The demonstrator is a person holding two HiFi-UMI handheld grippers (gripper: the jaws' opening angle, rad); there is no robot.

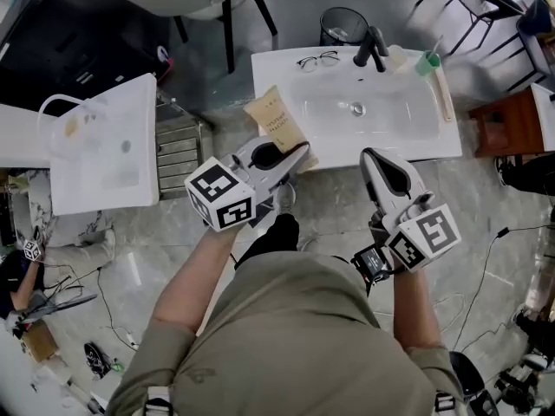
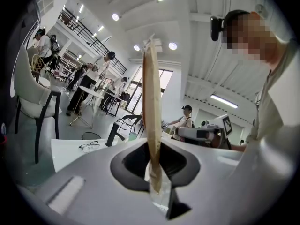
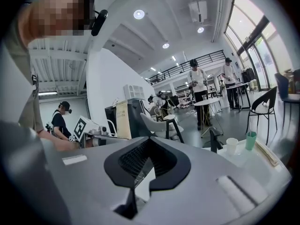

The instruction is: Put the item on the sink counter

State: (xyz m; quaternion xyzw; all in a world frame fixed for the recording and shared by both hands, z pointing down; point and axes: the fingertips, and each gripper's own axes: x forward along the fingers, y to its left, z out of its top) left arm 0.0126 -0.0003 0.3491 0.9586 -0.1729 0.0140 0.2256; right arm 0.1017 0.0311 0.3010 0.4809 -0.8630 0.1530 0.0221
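- The left hand-held gripper (image 1: 295, 154) is pinching the lower edge of a flat tan paper pouch (image 1: 276, 125). In the left gripper view its jaws close on the pouch (image 2: 151, 107), which rises edge-on straight up from between them.
- In the head view the pouch lies across the front left corner of the white sink worktop (image 1: 438, 133), with its printed face turned up towards the camera. Whether it touches the worktop cannot be told.
- The right hand-held gripper (image 1: 375, 159) hangs in front of the worktop's near edge, towards the right, apart from the left one. In the right gripper view its jaws are pressed together with nothing between them (image 3: 140, 172).
- The basin (image 1: 355, 111) is sunk into the middle of the worktop.
- Along the far edge of the worktop stand, from left to right:
  - a pair of dark-framed glasses (image 1: 317, 59)
  - a black faucet (image 1: 368, 48)
  - a white cup (image 1: 397, 57)
  - a green cup (image 1: 427, 62)
- The left gripper view also shows the glasses (image 2: 89, 146) and the faucet (image 2: 112, 134) beyond the jaws.
- A black wire wastebasket (image 1: 343, 26) stands on the floor behind the worktop.
- A second white worktop (image 1: 104, 141) stands well to the left.
- A brown wooden stand (image 1: 510, 124) is just beside the sink worktop's right end.
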